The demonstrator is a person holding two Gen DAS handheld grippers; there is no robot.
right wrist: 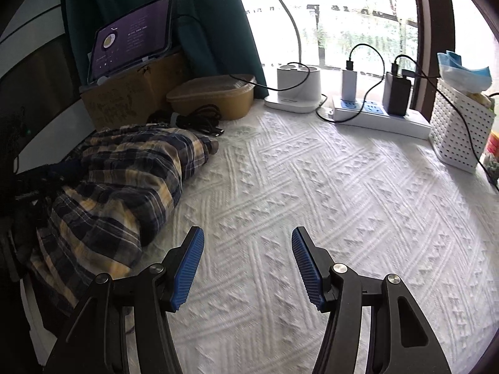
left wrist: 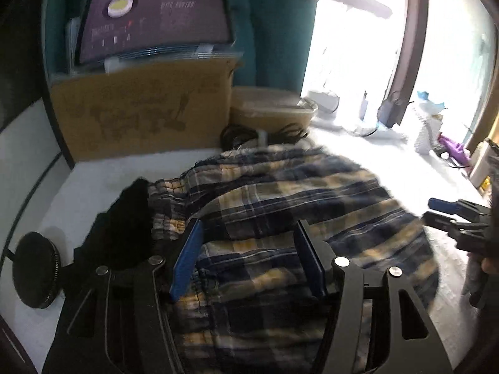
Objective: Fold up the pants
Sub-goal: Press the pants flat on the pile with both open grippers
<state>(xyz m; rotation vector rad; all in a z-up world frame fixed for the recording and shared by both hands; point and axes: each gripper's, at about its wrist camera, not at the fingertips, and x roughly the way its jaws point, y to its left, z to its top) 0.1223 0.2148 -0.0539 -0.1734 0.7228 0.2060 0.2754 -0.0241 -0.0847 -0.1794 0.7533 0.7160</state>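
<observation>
1. Plaid pants (right wrist: 118, 193) lie bunched in a heap on the white textured cover (right wrist: 312, 202), at its left side, near the cardboard box (right wrist: 124, 99) and a bundle of black cables (right wrist: 196, 120).
2. Left gripper (left wrist: 248, 258) hangs right over the heap; jaws spread, blue pads (left wrist: 187, 261) either side of plaid cloth seen between and below them. Pads not pressing cloth; whether the fingertips touch it, can't tell.
3. Right gripper (right wrist: 248, 268) jaws spread, nothing between them, only bare cover underneath. Pants sit to its left, apart from its left finger.
4. In the left wrist view the right gripper (left wrist: 449, 218) shows at the right edge, just past the pants' right border, not touching them.
5. Dark cloth (left wrist: 124, 218) lies against the pants' left end.
6. Behind the pants: tablet (right wrist: 134, 37) propped on the box, tan lidded bowl (right wrist: 215, 95) beside it.
7. Far right: power strip (right wrist: 380, 115) with chargers, white perforated basket (right wrist: 458, 131), well apart from the pants.
</observation>
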